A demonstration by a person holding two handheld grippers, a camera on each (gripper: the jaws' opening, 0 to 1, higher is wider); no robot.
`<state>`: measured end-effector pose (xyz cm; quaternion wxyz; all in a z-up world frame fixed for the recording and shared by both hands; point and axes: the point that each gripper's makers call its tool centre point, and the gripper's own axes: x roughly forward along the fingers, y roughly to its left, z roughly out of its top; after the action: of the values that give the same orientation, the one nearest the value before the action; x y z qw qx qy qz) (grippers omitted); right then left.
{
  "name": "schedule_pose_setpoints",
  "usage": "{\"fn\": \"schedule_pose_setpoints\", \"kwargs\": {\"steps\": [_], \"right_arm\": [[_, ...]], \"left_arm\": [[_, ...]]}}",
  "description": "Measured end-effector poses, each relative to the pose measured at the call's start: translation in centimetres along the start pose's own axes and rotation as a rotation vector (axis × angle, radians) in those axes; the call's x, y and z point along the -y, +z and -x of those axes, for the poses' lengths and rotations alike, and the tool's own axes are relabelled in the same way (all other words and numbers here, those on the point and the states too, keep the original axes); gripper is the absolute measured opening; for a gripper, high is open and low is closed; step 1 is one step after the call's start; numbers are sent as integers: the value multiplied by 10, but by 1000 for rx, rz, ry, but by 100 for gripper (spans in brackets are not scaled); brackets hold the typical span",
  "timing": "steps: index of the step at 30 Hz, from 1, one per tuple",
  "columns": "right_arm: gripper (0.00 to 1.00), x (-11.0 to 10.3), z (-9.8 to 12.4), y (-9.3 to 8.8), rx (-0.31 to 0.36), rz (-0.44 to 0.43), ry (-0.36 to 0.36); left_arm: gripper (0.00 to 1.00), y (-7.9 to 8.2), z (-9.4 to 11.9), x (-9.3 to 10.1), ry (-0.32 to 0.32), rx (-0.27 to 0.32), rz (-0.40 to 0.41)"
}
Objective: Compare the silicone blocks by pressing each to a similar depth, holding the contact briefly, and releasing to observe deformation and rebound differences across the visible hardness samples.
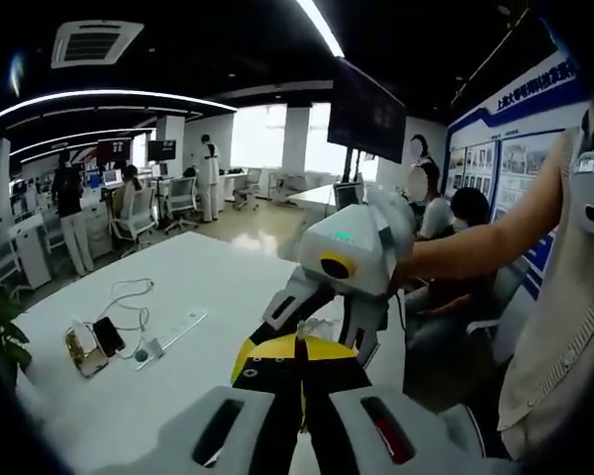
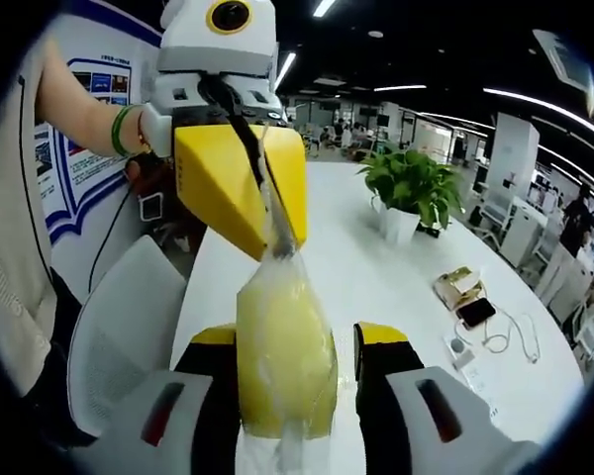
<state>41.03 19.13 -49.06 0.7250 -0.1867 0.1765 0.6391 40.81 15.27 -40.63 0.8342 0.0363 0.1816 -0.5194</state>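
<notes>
A pale yellow silicone block (image 2: 285, 356) sealed in a clear bag hangs upright above the white table (image 2: 376, 267). My left gripper (image 2: 277, 242) comes down from the top of the right gripper view, its yellow jaws shut on the bag's top edge. In the left gripper view those same jaws (image 1: 299, 348) stand pressed together with the thin plastic between them. My right gripper (image 2: 287, 341) is open, one yellow-and-black jaw on each side of the block; the left jaw is against it, the right a sliver away. Its white housing (image 1: 356, 247) faces the left camera, held by a person's arm.
Phones and a white cable (image 1: 104, 341) lie beside a power strip (image 1: 178, 327) on the table. A potted plant (image 2: 411, 188) stands mid-table, with phones (image 2: 465, 297) nearby. A white chair (image 2: 119, 327) sits at the table's edge. People sit by the poster wall (image 1: 455, 228).
</notes>
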Motion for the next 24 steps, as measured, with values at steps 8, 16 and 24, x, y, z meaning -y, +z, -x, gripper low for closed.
{"fn": "schedule_pose_setpoints", "kwargs": {"steps": [8,16,24], "right_arm": [[48,1,5,-7,12,-31,-17],[54,4,12,-15,33,-76,-54],[59,7,21,-25,76,-161,-85]], "left_arm": [[0,-1,-4,0,1,2,24],[0,-5,-9,-5,7,1,52],[0,-13,-14,-7,12,-3,103]]}}
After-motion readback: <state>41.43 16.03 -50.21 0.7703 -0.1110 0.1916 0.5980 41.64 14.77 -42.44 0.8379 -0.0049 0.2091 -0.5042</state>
